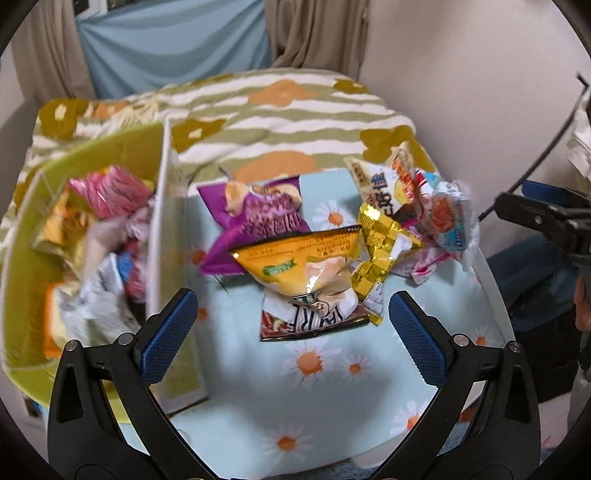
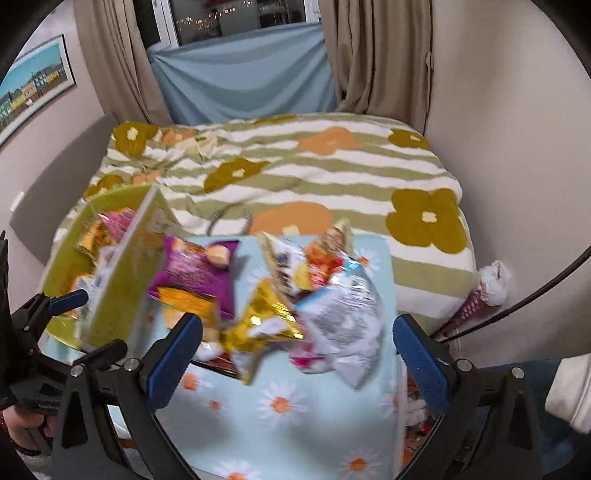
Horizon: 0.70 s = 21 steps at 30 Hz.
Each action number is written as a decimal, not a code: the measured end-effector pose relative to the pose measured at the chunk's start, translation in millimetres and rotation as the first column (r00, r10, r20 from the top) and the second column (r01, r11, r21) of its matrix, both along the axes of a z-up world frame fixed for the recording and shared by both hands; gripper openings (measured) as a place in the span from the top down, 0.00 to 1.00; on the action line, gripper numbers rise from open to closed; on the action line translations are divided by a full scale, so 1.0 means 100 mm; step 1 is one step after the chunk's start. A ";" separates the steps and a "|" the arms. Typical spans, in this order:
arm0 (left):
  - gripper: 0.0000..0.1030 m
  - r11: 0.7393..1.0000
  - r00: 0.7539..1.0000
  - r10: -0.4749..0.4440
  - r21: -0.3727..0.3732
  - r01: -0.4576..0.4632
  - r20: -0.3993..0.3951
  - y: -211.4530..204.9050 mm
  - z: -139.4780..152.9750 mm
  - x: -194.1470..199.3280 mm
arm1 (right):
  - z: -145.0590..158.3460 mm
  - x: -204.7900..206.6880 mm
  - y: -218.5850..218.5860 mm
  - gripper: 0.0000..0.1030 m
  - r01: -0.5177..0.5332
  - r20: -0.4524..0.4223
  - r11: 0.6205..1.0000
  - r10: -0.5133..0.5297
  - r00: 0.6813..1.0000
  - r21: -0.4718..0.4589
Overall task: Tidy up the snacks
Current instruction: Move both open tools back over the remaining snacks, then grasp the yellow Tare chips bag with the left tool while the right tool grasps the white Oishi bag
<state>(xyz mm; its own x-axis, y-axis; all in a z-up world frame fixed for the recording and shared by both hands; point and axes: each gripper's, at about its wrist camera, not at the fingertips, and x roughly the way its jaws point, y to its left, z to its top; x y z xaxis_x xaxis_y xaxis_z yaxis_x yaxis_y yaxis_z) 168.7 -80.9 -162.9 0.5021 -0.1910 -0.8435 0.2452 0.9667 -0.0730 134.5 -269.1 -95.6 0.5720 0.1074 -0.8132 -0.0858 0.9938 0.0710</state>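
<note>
A heap of snack packets lies mid-frame on the daisy-print bench (image 1: 321,387), with the yellow packet (image 1: 295,266) uppermost, its long axis across the frame. More packets fill the green box (image 1: 22,295) at left. The left gripper (image 1: 291,328) and right gripper (image 2: 297,354) hover with jaws wide, holding nothing.

A home bedroom.
A bed (image 2: 280,177) with a flowered striped cover stood under a curtained window (image 2: 236,18), and a framed picture (image 2: 33,81) hung on the wall.
</note>
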 end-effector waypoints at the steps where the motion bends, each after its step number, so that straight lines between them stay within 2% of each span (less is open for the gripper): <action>1: 0.00 1.000 1.000 0.016 0.002 -0.016 -0.008 -0.03 -0.06 0.03 | -0.06 0.03 -0.06 0.00 -0.008 -0.011 1.000 0.008 1.000 -0.002; 6: 0.00 0.996 0.995 0.092 -0.006 -0.092 -0.043 -0.07 -0.36 0.19 | -0.34 0.13 -0.24 0.00 -0.066 -0.037 0.997 0.068 0.997 0.049; 7: 0.00 0.993 0.993 0.115 0.016 -0.114 -0.030 -0.10 -0.42 0.22 | -0.40 0.16 -0.26 0.00 -0.077 -0.039 0.995 0.079 0.996 0.056; 10: 0.00 0.993 0.994 0.105 0.049 -0.105 0.016 -0.20 -0.50 0.24 | -0.56 0.21 -0.31 0.00 -0.103 -0.030 0.991 0.106 0.994 0.081; 13: 0.00 0.994 0.994 0.109 0.024 -0.109 -0.005 -0.25 -0.60 0.25 | -0.64 0.24 -0.33 0.00 -0.130 -0.005 0.988 0.131 0.991 0.085; 15: 0.00 0.993 0.993 0.115 0.036 -0.114 -0.008 -0.28 -0.65 0.25 | -0.67 0.26 -0.32 0.00 -0.145 0.003 0.987 0.145 0.989 0.074; 17: 0.00 0.991 0.992 0.127 0.046 -0.127 -0.016 -0.28 -0.73 0.25 | -0.72 0.29 -0.33 0.00 -0.155 0.002 0.986 0.155 0.988 0.063; 21: 0.00 0.989 0.988 0.149 0.018 -0.149 -0.029 -0.24 -0.83 0.29 | -0.80 0.33 -0.37 0.00 -0.165 -0.002 0.984 0.166 0.986 0.066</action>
